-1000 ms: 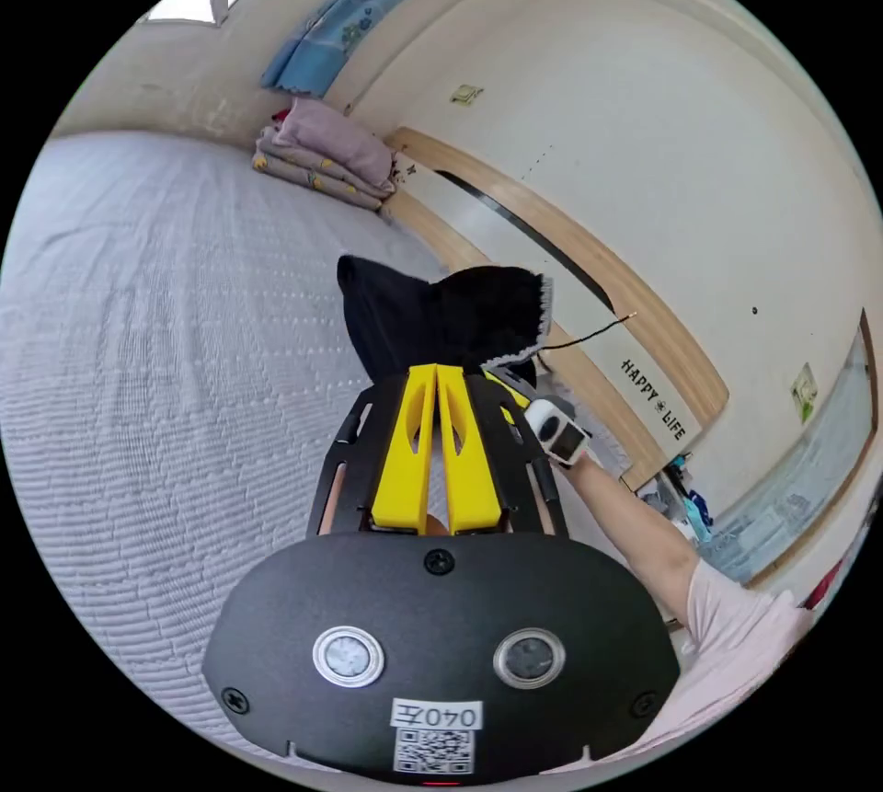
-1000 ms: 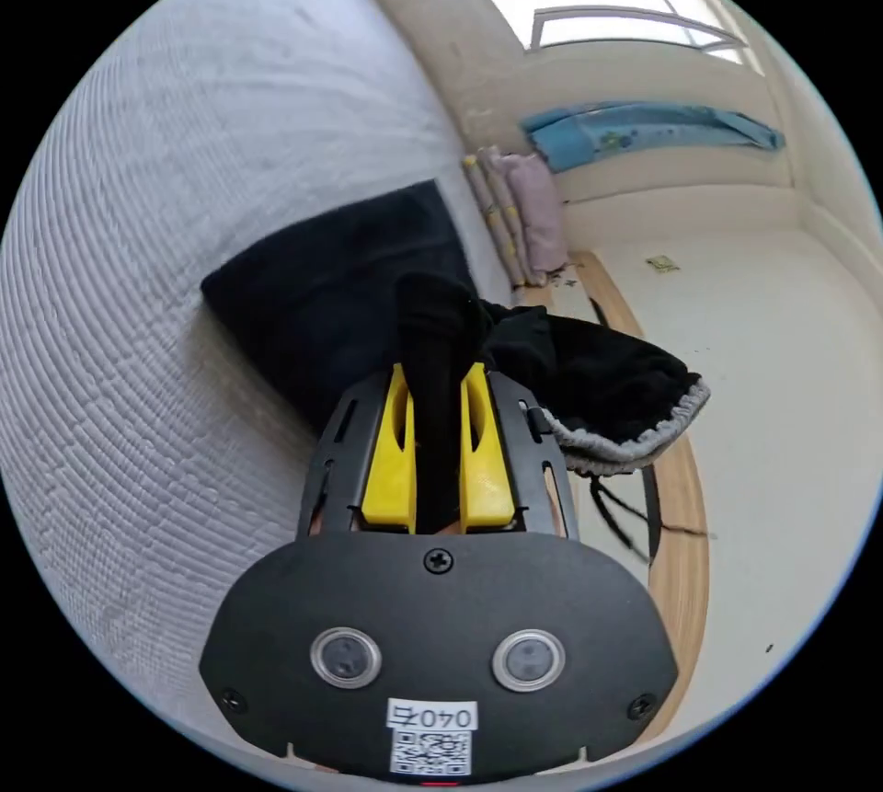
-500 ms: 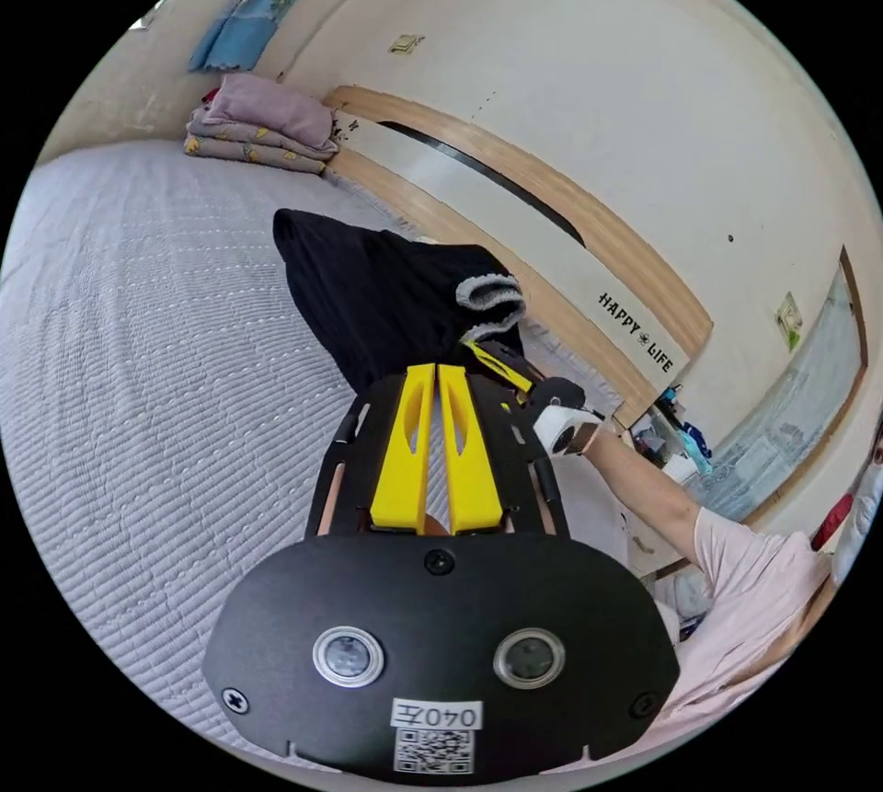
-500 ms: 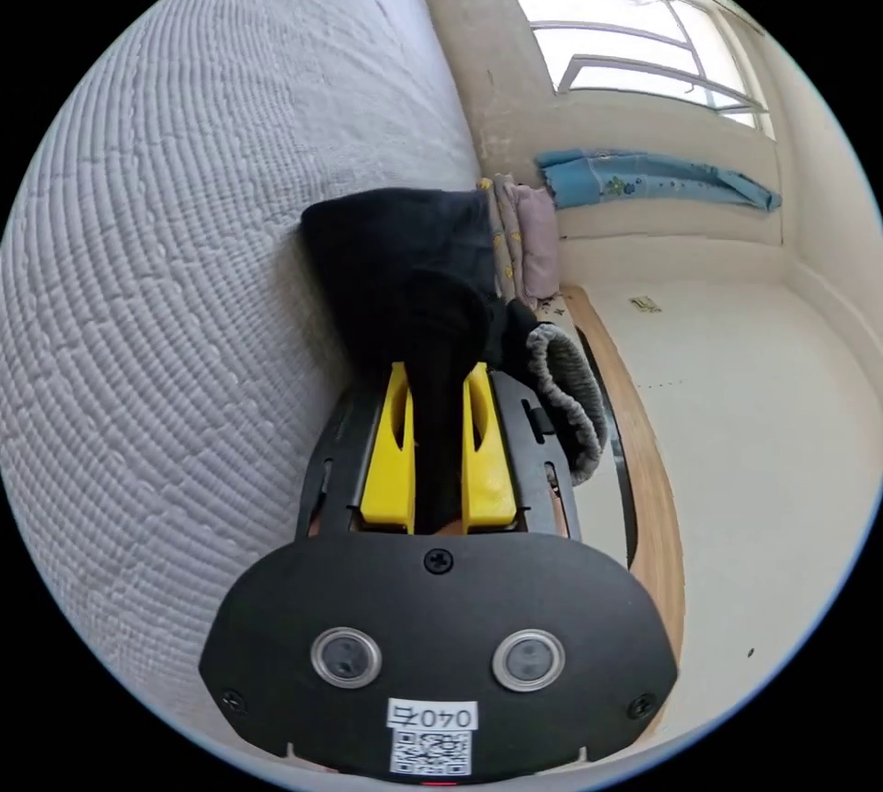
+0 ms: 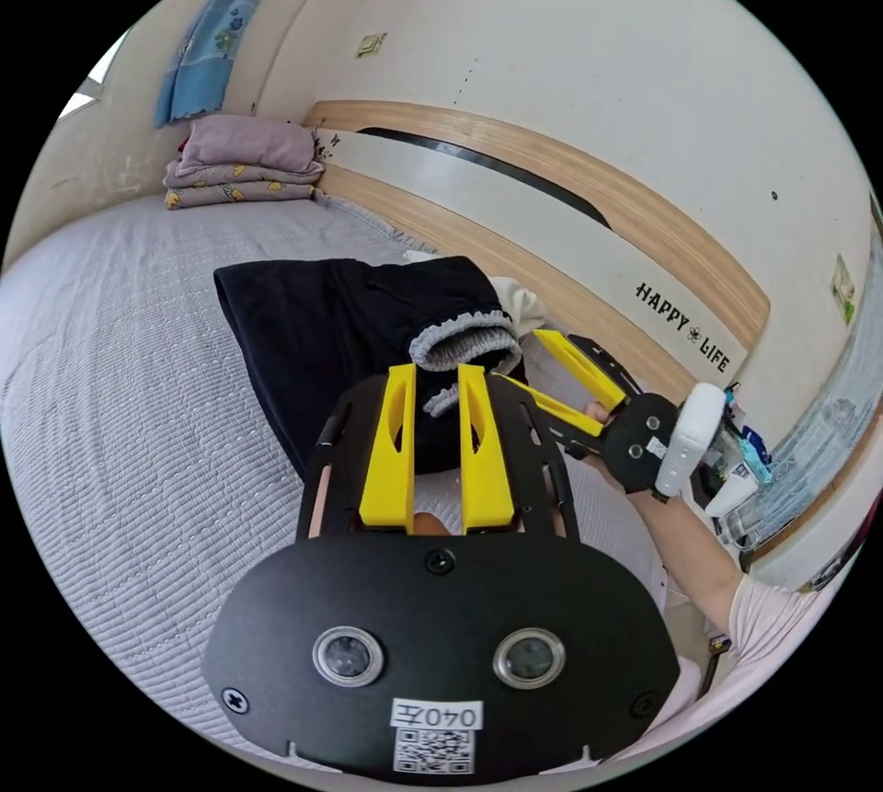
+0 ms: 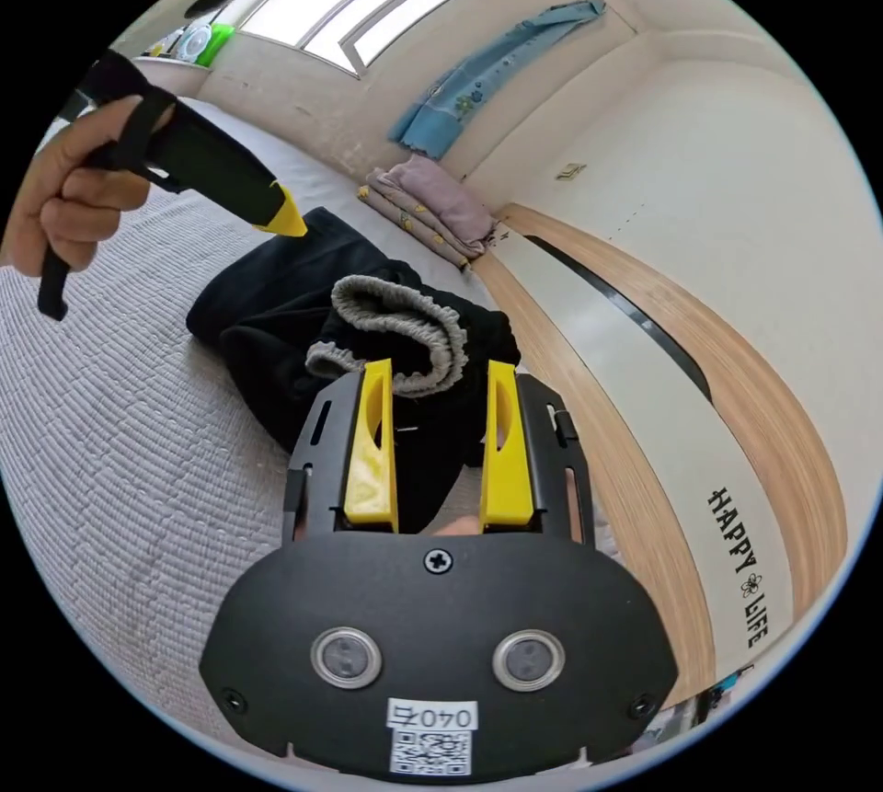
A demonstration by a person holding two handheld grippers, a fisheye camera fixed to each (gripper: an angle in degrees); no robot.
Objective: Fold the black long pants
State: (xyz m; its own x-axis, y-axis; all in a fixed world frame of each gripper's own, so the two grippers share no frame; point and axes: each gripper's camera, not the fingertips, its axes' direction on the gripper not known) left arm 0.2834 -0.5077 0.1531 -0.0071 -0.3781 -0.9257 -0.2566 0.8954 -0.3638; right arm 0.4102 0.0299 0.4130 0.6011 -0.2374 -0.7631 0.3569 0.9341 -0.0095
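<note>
You had the bed (image 5: 110, 387) under everything, its grey quilted cover stretching from the near edge to the wall with the wooden headboard (image 5: 570, 212) on the right. The black long pants (image 5: 340, 341) lay on that cover near the headboard side, gathered into a compact, thick bundle rather than spread at full length. From how they lay, I judged the main folds were already made: the legs looked doubled over the body, and the grey elastic waistband (image 6: 405, 327) sat curled on top of the bundle at its near end.

What looked left was tidying. The waistband end was rumpled and stood up instead of lying flat, and the bundle's edges were not squared, so a last smoothing or one more fold seemed due.

Your left tongs (image 5: 434, 378) were spread apart, the yellow jaws standing on either side of the waistband end without pressing on it. Your right tongs (image 6: 432, 373) were likewise spread wide, the cloth lying between and beyond the jaws but not pinched. In the left gripper view the right tongs appeared just right of the bundle, jaws apart; in the right gripper view the left tongs (image 6: 280, 220) hovered above the far-left part of the pants, held in your hand (image 6: 64, 194).

A stack of folded bedding (image 5: 244, 171) sat at the far end of the bed, well apart from the pants.
</note>
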